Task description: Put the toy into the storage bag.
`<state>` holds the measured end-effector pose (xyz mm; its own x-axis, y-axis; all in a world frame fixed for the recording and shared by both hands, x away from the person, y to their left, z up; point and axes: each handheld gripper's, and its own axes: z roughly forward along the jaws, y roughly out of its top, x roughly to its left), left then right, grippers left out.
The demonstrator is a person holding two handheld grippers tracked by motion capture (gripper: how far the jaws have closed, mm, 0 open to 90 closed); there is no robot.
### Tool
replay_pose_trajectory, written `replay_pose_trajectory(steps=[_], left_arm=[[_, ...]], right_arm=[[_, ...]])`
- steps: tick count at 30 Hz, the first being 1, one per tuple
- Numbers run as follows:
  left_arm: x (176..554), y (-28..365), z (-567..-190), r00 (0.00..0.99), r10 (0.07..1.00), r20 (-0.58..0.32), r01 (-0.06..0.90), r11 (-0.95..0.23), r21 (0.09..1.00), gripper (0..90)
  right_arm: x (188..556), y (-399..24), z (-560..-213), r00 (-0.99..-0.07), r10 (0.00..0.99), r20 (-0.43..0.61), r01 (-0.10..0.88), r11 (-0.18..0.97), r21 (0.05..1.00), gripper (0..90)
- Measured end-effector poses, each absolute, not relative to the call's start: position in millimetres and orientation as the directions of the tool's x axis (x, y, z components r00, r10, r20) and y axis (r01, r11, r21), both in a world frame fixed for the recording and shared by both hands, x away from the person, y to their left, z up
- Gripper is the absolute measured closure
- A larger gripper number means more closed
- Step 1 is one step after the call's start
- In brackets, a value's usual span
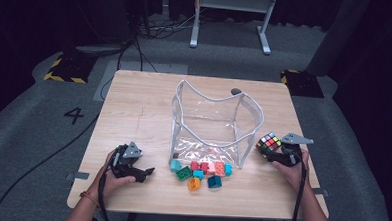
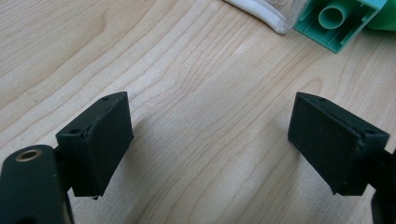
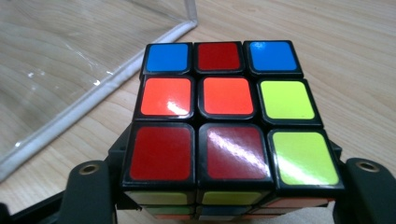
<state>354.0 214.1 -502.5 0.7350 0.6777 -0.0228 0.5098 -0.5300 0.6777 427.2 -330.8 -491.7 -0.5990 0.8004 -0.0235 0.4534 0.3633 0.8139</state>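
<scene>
Wooden table (image 1: 134, 103): clear pouch (image 1: 211, 123), bricks (image 1: 201, 172); right hand-held gripper (image 1: 277, 153) clamping cube (image 1: 268, 142), left hand-held gripper (image 1: 149, 172) apart.

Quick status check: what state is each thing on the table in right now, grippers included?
Pouch: upright, open at the top, nothing visible inside.
Cube: scrambled, clamped in the right gripper beside the pouch.
Blocks: loose, clustered on the table in front of the pouch.
Left gripper: open, nothing between its jaws.
Right gripper: shut on the cube.
</scene>
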Motion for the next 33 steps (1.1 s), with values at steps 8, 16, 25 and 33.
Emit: replay_pose_trajectory(steps=[8, 16, 25, 33], left_arm=[[354.1, 214.4, -502.5, 0.736, 0.677, -0.024, 0.51, -0.53, 0.677, 14.0], [353.4, 214.3, -502.8, 0.733, 0.679, -0.036, 0.517, -0.523, 0.678, 14.0], [353.4, 214.3, -502.9, 0.733, 0.679, -0.037, 0.518, -0.522, 0.678, 14.0], [353.1, 214.2, -502.9, 0.732, 0.68, -0.037, 0.52, -0.522, 0.676, 14.0]], right_arm=[[423.3, -321.4, -462.6, -0.653, 0.758, -0.016, 0.396, 0.359, 0.845, 33.7], [418.5, -311.9, -425.8, -0.691, 0.721, -0.045, 0.339, 0.378, 0.861, 33.7], [428.9, -318.6, -388.9, -0.681, 0.731, -0.054, 0.286, 0.332, 0.899, 33.6], [440.4, -312.8, -342.6, -0.698, 0.707, -0.11, 0.221, 0.359, 0.907, 33.7]])
